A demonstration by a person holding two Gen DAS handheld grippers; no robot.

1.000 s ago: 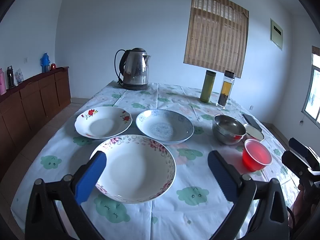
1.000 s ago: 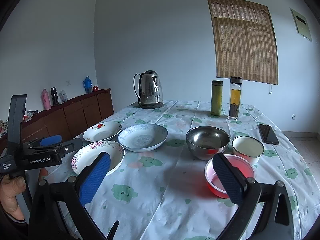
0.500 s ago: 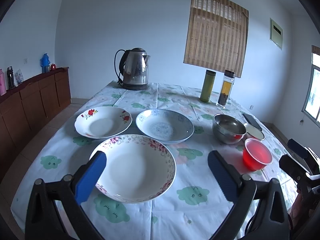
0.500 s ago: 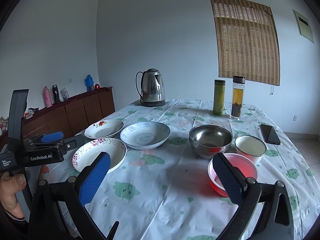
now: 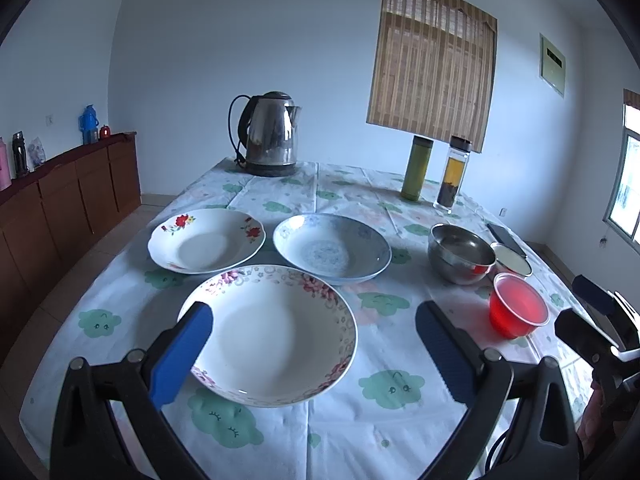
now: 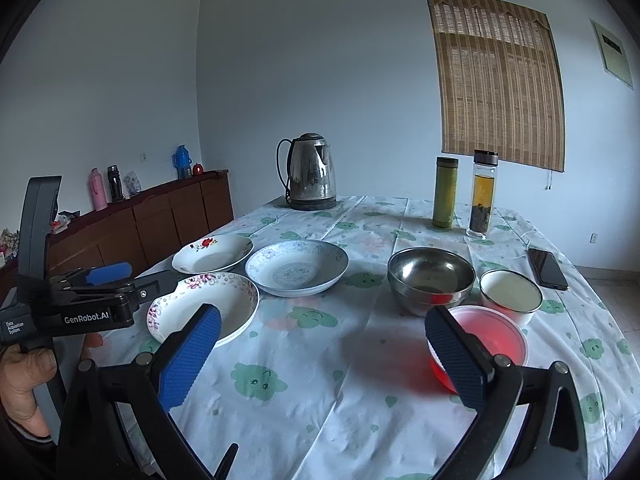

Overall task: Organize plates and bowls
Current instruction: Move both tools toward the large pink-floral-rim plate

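A big table [image 5: 280, 440] fills the room, covered by a white cloth with green cloud faces. A brown wooden cabinet [image 6: 160, 220] stands along the wall to the left of it. A bamboo blind [image 5: 432, 64] hangs on the far wall.

A shiny steel kettle [image 5: 272, 136] stands at the far end of the table. Near the person lies a pink-flowered plate [image 5: 276, 336]. Just behind it, side by side, sit a red-flowered plate [image 5: 206, 240] on the left and a blue-patterned plate [image 5: 332, 248] on the right. The three plates lie close together, each flat on the cloth.

To the right sits a steel bowl [image 6: 431, 278]. Close beside it is a small white bowl [image 6: 511, 292], and in front of them a red plastic bowl [image 6: 484, 340]. All the bowls stand upright, none stacked.

A green flask [image 6: 445, 192] and a clear tea bottle [image 6: 483, 194] stand side by side at the far right. A black phone [image 6: 547, 269] lies flat near the right edge.

The left gripper [image 5: 314, 344] hangs above the pink-flowered plate with its blue pads spread wide, holding nothing. The right gripper [image 6: 324, 354] hangs over the cloth by the red plastic bowl, also spread wide and holding nothing. A hand [image 6: 24, 384] holds the left gripper's handle.
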